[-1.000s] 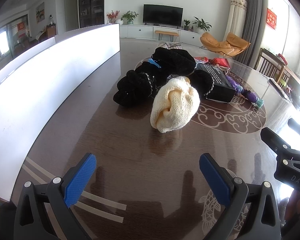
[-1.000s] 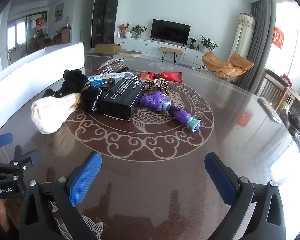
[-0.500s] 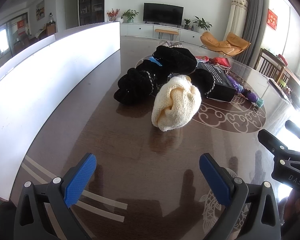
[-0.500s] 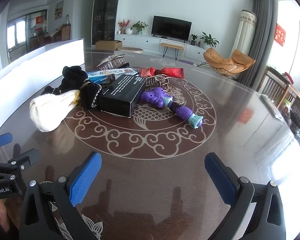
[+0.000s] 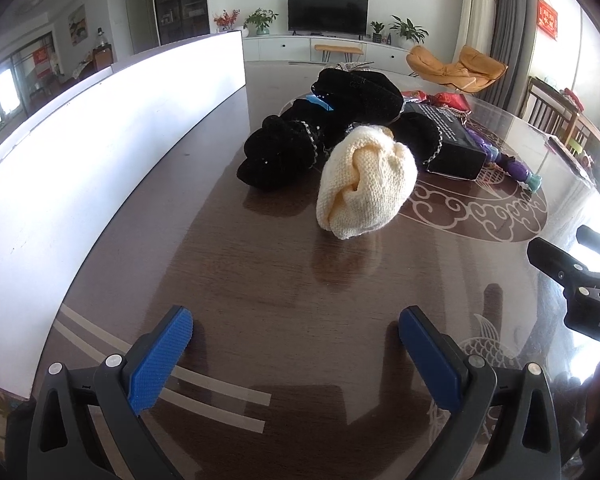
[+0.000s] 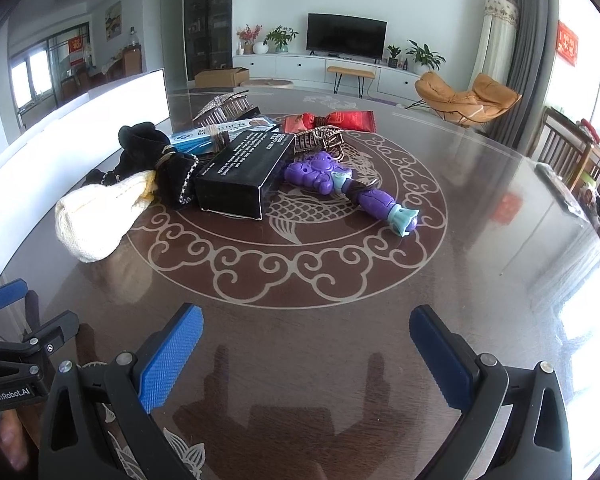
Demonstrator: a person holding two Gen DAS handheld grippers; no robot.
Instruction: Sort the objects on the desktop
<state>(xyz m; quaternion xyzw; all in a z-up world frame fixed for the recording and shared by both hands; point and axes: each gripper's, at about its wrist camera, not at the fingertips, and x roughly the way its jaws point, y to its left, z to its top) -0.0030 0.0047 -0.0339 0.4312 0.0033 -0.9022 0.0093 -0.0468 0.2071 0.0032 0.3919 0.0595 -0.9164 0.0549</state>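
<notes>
A heap of objects lies mid-table. A cream knitted item (image 5: 366, 182) (image 6: 98, 216) is nearest, with black knitted pieces (image 5: 288, 152) (image 6: 148, 148) behind it. A black box (image 6: 246, 172) (image 5: 452, 140), a purple toy (image 6: 340, 184) (image 5: 508, 162), a blue packet (image 6: 204, 134), red snack wrappers (image 6: 332, 120) and a metallic hair clip (image 6: 320, 140) lie around. My left gripper (image 5: 296, 332) is open, short of the cream item. My right gripper (image 6: 306, 334) is open, short of the toy. Both hold nothing.
A long white panel (image 5: 100, 128) (image 6: 80, 128) runs along the table's left side. The dark round table (image 6: 480, 240) has a pale fish-and-cloud inlay. Each gripper shows at the edge of the other's view. Wooden chairs (image 6: 568, 156) stand at the far right.
Both grippers have crept a little forward toward the heap; the objects look slightly larger. Nothing on the table has moved.
</notes>
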